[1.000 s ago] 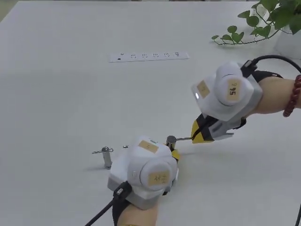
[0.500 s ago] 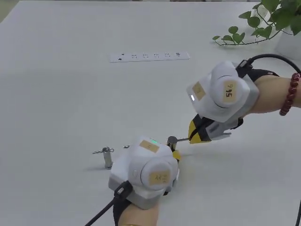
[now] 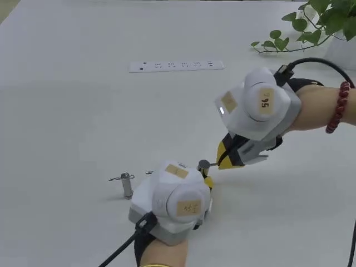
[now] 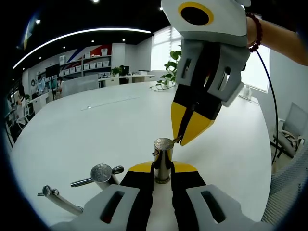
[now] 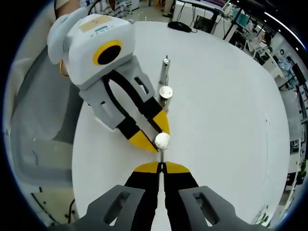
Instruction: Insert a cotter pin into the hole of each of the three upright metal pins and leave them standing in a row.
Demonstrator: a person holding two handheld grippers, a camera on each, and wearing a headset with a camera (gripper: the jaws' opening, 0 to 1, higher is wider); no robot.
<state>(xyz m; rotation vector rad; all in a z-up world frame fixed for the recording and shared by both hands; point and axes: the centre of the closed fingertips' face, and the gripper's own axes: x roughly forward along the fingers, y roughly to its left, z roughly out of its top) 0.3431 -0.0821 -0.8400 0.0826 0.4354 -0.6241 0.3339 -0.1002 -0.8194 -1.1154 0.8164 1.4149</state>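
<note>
My left gripper [image 3: 204, 179] [image 4: 162, 169] is shut on an upright metal pin [image 3: 203, 165] [image 4: 163, 156] [image 5: 162, 140] standing on the white table. My right gripper [image 3: 222, 159] [image 5: 162, 167] is shut on a thin cotter pin [image 3: 213, 164] [image 5: 162, 155], whose tip meets the held pin just below its head. To the left stands a second pin [image 3: 127, 185] [image 4: 102, 173] [image 5: 166, 91] with a cotter pin through it. A third pin [image 4: 53, 195] [image 5: 166, 65] stands in the same row and also carries a cotter pin; in the head view my left gripper hides it.
A white power strip [image 3: 177, 66] lies further back on the table [image 3: 72, 111]. A potted plant [image 3: 311, 25] sits at the far right corner. Black cables trail from both grippers.
My right gripper has moved left and slightly down, bringing the cotter pin's tip up to the held pin. The left gripper and the other pins have stayed put.
</note>
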